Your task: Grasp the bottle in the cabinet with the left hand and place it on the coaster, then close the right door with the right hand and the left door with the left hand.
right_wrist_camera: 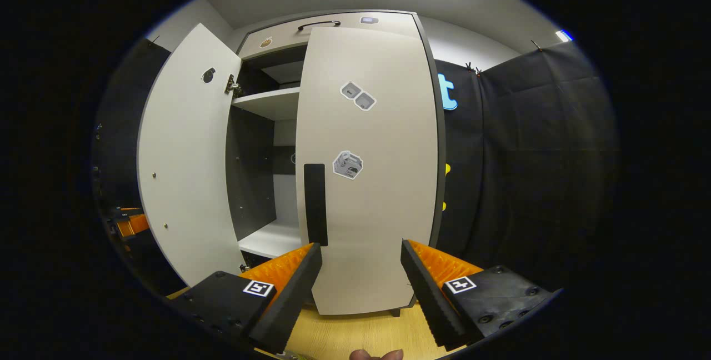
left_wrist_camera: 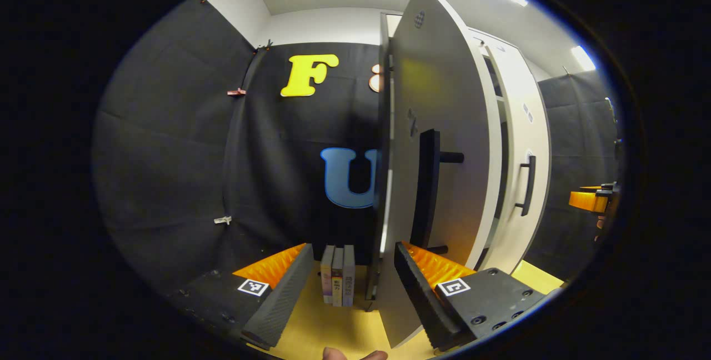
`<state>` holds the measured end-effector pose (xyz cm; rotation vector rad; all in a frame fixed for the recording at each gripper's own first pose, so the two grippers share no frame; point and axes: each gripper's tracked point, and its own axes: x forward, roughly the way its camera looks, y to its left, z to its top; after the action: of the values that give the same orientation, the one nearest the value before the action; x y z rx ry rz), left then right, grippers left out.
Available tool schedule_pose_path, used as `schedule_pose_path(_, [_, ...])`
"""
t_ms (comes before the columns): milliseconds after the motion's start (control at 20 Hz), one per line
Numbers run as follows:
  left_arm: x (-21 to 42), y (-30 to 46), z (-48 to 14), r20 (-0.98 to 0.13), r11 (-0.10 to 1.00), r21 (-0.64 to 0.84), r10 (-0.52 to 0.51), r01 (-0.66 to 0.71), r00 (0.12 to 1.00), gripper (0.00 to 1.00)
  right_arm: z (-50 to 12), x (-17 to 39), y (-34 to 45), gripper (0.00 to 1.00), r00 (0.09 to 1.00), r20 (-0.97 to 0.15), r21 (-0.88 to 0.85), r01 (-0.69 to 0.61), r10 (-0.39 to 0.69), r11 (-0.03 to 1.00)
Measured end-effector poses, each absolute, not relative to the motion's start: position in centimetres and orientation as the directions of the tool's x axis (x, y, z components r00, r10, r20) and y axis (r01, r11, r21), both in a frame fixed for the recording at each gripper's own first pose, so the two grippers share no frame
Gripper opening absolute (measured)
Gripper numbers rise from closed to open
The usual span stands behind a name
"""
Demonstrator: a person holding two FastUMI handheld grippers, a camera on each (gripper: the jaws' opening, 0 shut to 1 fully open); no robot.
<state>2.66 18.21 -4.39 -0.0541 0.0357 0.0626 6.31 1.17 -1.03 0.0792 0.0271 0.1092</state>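
My left gripper (left_wrist_camera: 353, 249) is open, low over the wooden table. The cabinet's left door (left_wrist_camera: 444, 126) stands open just ahead, seen nearly edge-on, its outer face and black handle (left_wrist_camera: 425, 188) turned to me. Its free edge rises between my fingers' line; contact cannot be told. Farther right is the right door (left_wrist_camera: 522, 143) with its handle (left_wrist_camera: 527, 185). My right gripper (right_wrist_camera: 361, 246) is open, close in front of the right door (right_wrist_camera: 366, 171), which looks shut or nearly so, handle (right_wrist_camera: 315, 204) at its left edge. The left door (right_wrist_camera: 183, 182) swings wide, showing white shelves (right_wrist_camera: 272, 101).
Three books (left_wrist_camera: 337, 274) stand upright on the table (left_wrist_camera: 328, 321) against the black cloth wall, left of the door's edge. The other gripper (left_wrist_camera: 591, 201) shows at the far right. A gripper (right_wrist_camera: 128, 224) peeks from behind the open left door.
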Motion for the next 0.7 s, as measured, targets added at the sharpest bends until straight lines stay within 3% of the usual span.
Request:
schedule_pose_path(450, [5.1,8.3,-4.2,-0.032,0.997,-0.056,-0.058,0.056,0.998,0.95,-1.3,5.5,-1.6,0.95,0.995,-0.034,0.068,-0.089,0.092,0.994])
schedule_pose_path(700, [7.0,5.9,-4.6,-0.046,0.994,-0.078,-0.075,0.072,0.996,0.95,-1.4,5.0,-2.9,0.95,0.997,-0.032,0.074,-0.072,0.074,0.995])
